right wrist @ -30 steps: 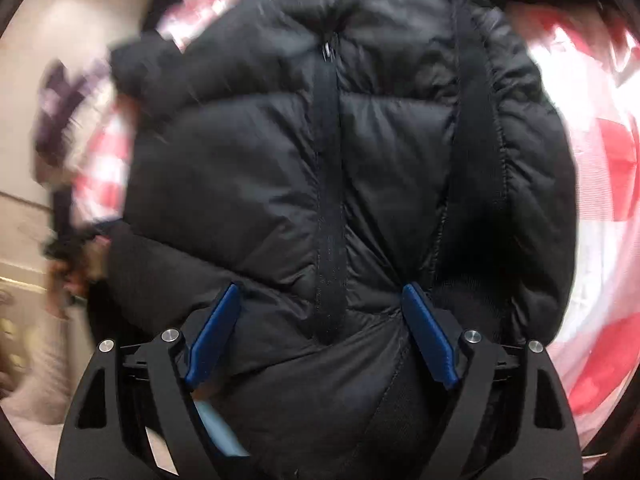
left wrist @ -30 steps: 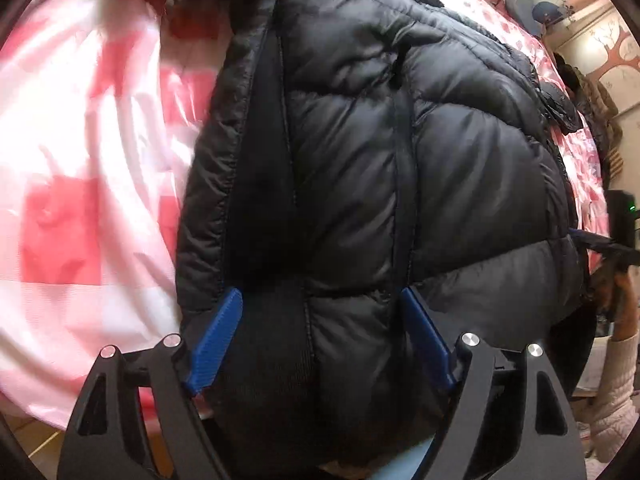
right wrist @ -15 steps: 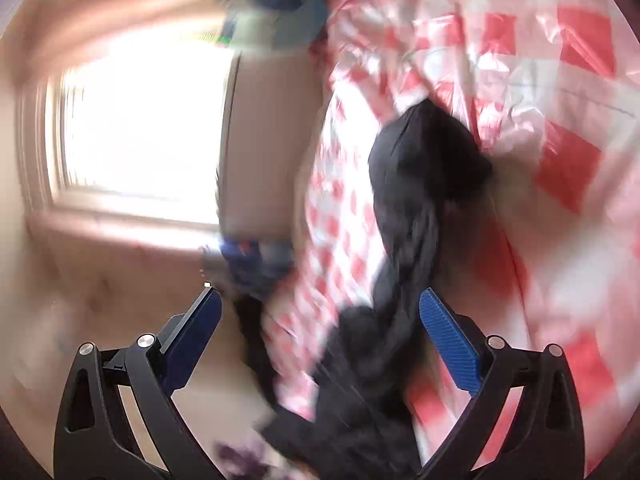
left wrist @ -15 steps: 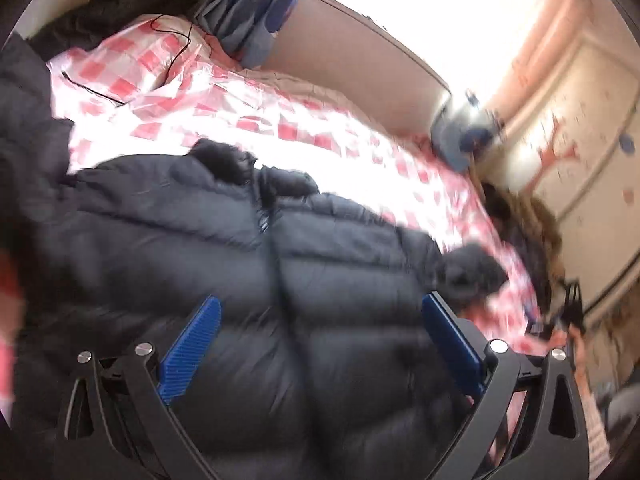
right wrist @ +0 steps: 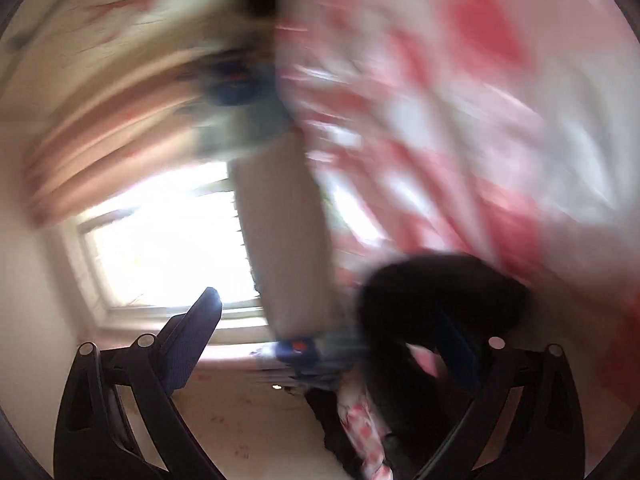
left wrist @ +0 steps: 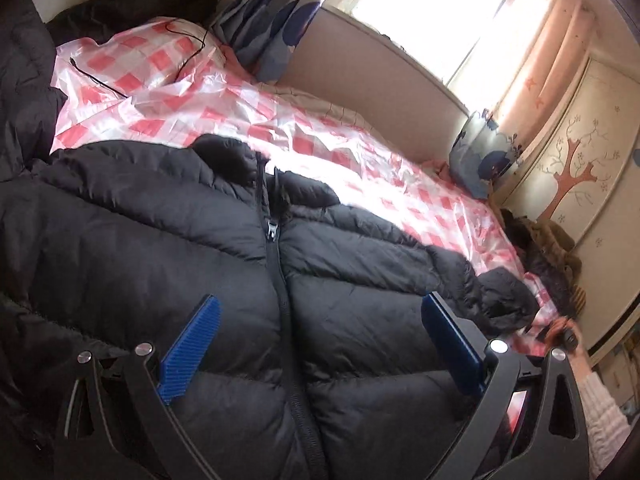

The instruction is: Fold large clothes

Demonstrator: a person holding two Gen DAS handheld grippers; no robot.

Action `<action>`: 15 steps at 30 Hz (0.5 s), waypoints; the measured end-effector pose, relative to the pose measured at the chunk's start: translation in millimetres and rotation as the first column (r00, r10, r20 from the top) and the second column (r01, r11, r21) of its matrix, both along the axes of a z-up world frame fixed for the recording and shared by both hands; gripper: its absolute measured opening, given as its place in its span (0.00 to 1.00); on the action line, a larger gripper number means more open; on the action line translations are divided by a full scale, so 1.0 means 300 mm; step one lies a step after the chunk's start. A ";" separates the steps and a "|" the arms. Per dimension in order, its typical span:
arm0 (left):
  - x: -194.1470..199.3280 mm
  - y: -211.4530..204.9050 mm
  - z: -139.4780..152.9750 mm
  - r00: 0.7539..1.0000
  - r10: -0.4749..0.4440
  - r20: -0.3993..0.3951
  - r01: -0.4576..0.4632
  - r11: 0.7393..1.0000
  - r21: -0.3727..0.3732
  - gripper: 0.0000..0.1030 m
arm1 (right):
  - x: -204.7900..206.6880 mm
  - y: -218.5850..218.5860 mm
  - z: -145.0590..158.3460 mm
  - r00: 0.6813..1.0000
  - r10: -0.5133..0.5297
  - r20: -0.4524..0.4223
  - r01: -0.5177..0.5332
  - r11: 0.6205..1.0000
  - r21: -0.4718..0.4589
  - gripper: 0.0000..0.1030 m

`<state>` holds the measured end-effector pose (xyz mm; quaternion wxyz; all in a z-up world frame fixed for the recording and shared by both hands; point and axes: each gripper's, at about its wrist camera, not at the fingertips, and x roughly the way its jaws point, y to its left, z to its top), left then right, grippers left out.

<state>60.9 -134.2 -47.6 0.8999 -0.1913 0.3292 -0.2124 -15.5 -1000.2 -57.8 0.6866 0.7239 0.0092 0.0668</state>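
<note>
Now we see both tools, left tool (left wrist: 320, 344) and right tool (right wrist: 332, 344), just spread wide and released, black puffer jacket (left wrist: 240, 280) flat on the bed (left wrist: 360, 152) at 12 o'clock.

Left view looks down close over the jacket (left wrist: 160, 248); right view, blurred and rolled, shares the checkered cover (right wrist: 480, 120).

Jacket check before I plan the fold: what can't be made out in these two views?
- Jacket hem, left wrist view: cut off by the bottom edge and the left tool.
- Left sleeve: cut off at the left edge.
- Right wrist view: motion blur; the dark fabric by the right tool can't be identified.
</note>
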 end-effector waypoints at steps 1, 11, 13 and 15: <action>0.004 -0.004 -0.013 1.000 0.002 -0.008 -0.002 1.000 0.005 0.93 | -0.002 0.005 0.058 0.999 0.014 0.046 -0.010 0.997 -0.079 0.93; 0.010 -0.012 -0.048 1.000 0.007 -0.025 -0.006 0.999 0.032 0.93 | -0.048 -0.038 -0.152 0.988 0.088 -0.129 -0.075 0.992 0.106 0.93; 0.012 -0.012 -0.052 1.000 0.009 -0.028 -0.008 0.999 0.034 0.93 | -0.028 -0.058 -0.163 0.989 0.069 -0.134 -0.054 0.992 0.111 0.93; 0.012 -0.013 -0.054 1.000 0.010 -0.029 -0.008 0.999 0.038 0.93 | 0.020 -0.088 -0.153 0.990 0.055 -0.128 -0.043 0.994 0.098 0.93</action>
